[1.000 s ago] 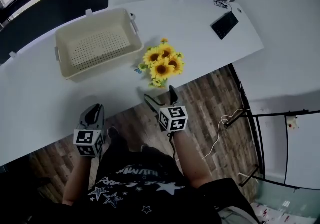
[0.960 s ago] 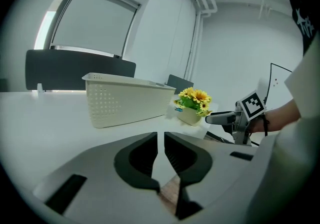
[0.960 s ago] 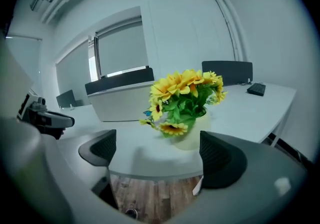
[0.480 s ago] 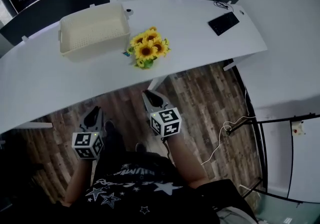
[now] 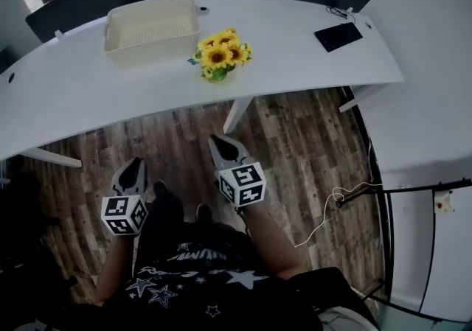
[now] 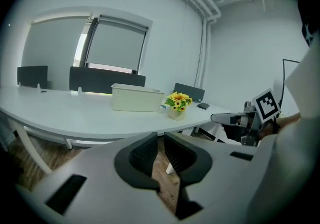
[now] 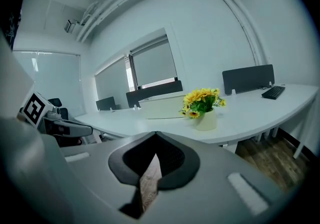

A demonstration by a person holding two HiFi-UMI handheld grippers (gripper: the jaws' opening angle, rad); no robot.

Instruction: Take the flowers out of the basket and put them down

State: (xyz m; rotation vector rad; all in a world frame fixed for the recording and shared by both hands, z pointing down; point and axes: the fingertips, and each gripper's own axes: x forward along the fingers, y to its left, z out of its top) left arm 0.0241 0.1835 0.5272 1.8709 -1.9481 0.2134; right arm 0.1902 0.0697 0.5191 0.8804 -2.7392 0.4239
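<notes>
Ahead: flowers [image 5: 221, 57] on table [image 5: 295, 64], well beyond right gripper [image 5: 218, 144].

The head view looks steeply down from high, well back from the counter [image 5: 310, 64]. The left and right gripper views look across at it from low down. All share its flowers [image 5: 221, 53].

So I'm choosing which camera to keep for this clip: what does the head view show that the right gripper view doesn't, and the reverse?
Only the head view shows the person's star-print shirt and the white cable on the wood floor. Only the right gripper view shows the roller blind and the ceiling pipes. Both show the white table, the cream basket, the sunflowers standing outside it, and the black keyboard.
</notes>
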